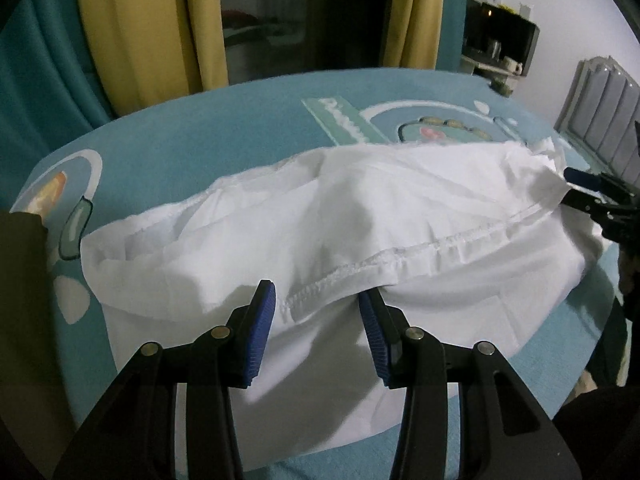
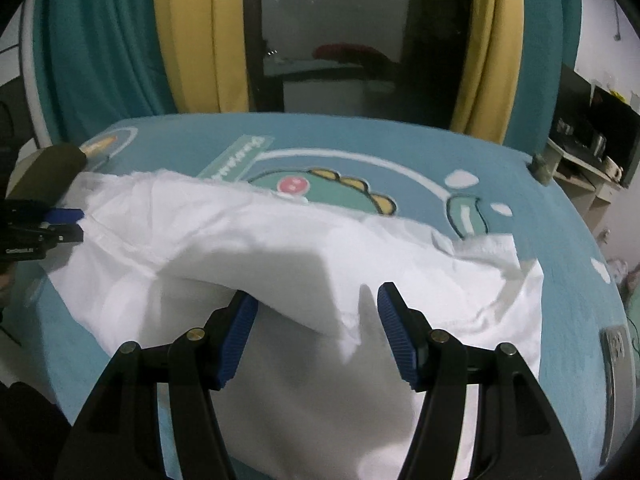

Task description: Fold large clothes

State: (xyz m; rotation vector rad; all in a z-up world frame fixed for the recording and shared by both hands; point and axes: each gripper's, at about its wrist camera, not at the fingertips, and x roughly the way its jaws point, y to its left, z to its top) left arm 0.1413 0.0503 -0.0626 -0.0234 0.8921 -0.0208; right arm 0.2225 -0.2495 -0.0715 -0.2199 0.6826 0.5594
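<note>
My left gripper point(image 1: 316, 308) and right gripper point(image 2: 316, 308) both stand open, nothing pinched. The white garment point(image 1: 360, 216) lies on the teal bedspread point(image 1: 180, 128), its folded edge at 12 o'clock, long axis 9-to-3.

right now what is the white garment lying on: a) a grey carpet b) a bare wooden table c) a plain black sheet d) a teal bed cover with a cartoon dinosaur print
d: the white garment is spread over a teal bed cover printed with a green cartoon dinosaur, which shows past the cloth's far edge in the right wrist view.
</note>
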